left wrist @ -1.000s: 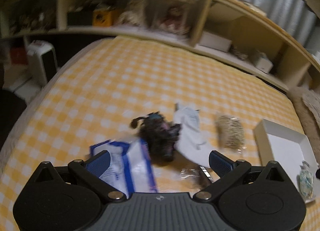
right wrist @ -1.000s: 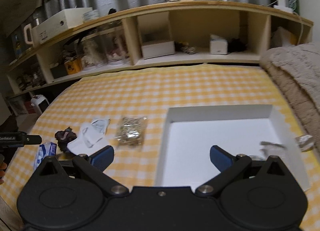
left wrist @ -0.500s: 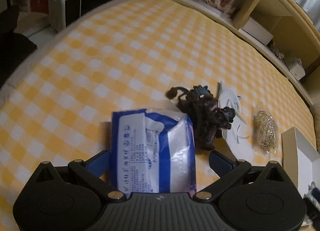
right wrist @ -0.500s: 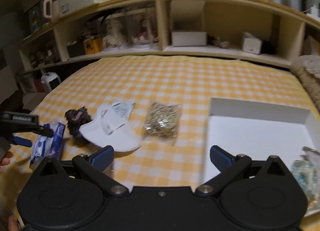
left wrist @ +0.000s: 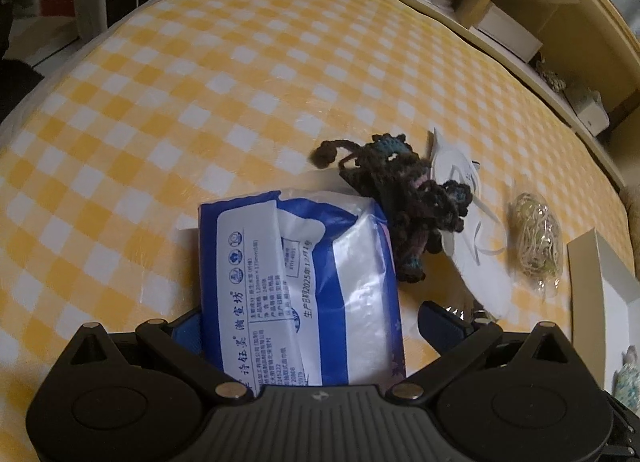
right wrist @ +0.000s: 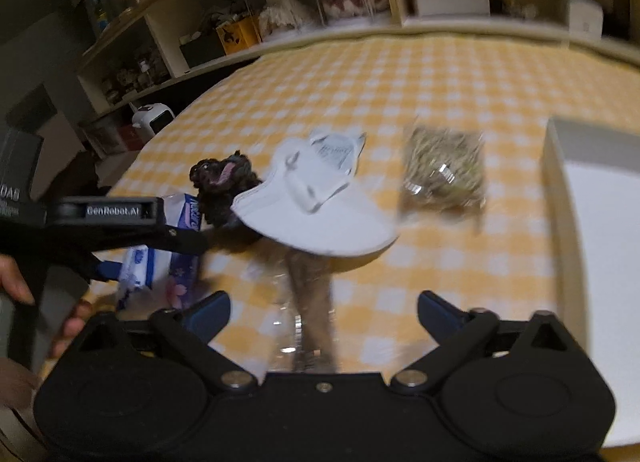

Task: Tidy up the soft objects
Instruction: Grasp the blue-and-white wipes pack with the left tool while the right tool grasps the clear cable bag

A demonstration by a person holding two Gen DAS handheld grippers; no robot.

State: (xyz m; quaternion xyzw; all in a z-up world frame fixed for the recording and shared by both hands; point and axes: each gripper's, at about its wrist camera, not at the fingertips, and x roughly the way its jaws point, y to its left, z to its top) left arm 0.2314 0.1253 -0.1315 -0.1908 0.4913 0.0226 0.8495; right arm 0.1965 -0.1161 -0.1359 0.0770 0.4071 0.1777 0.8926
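A yellow checked cloth (left wrist: 248, 73) covers the table below wooden shelves. The left gripper (left wrist: 308, 326) stands wide open astride the tissue pack (left wrist: 300, 286), whose long axis runs toward 12 o'clock between the fingers; no grip yet. The right gripper (right wrist: 324, 314), open and empty, is blurred. The pack's near end is hidden.

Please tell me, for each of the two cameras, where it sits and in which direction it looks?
Left wrist: sits on the left hand-held gripper, looks down along its open fingers at the tissue pack between them; no hand shows.
Right wrist: sits on the right hand-held gripper, looks low across the checked table toward the shelves; the person's left hand shows at the left edge.
Shared: the tissue pack, yarn toy, mask, clear bag and white tray.
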